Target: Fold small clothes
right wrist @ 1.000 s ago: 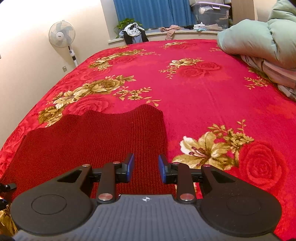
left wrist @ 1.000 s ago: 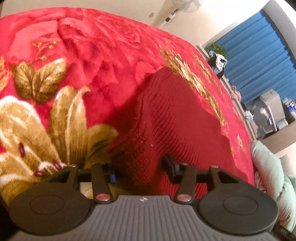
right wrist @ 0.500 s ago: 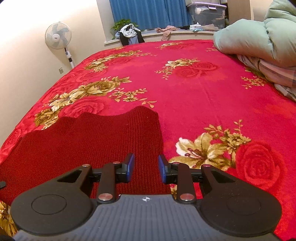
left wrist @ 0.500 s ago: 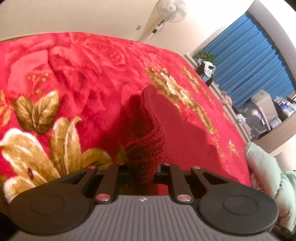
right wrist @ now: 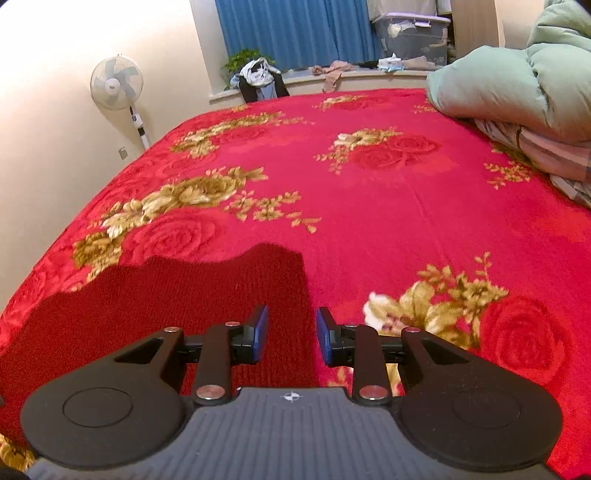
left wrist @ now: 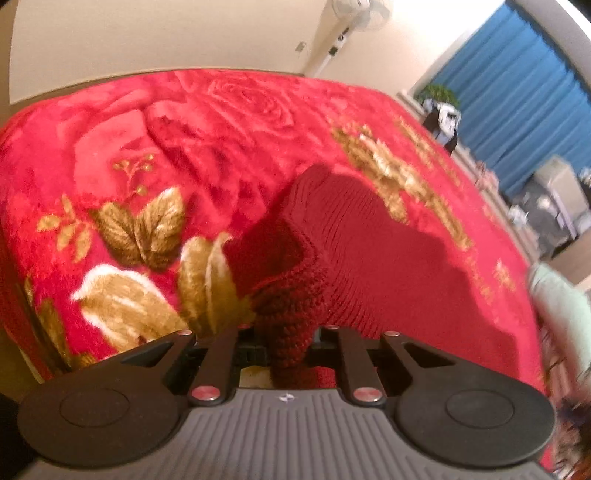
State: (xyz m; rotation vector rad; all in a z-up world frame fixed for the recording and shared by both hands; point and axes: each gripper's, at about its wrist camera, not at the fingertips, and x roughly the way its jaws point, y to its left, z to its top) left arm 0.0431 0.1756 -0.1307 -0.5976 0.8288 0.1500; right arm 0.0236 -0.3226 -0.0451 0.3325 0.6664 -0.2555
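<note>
A dark red knitted garment [left wrist: 388, 258] lies on a bed with a red floral blanket [left wrist: 184, 147]. My left gripper [left wrist: 290, 341] is shut on a bunched corner of the knit, which rises off the blanket in a fold toward the jaws. In the right wrist view the same knitted garment [right wrist: 166, 295] lies flat at the lower left. My right gripper [right wrist: 291, 332] hovers over its right edge, its blue pads [right wrist: 260, 326] apart with nothing pressed between them.
A green duvet [right wrist: 517, 85] and folded bedding are piled at the bed's right side. A standing fan [right wrist: 118, 85] is by the left wall. Blue curtains [right wrist: 295, 29], a windowsill with clothes and a storage box lie beyond the bed's far edge.
My left gripper closed on the edge of the knitted garment and lifted it, so a fold now stands off the blanket. The right gripper stayed where it was.
</note>
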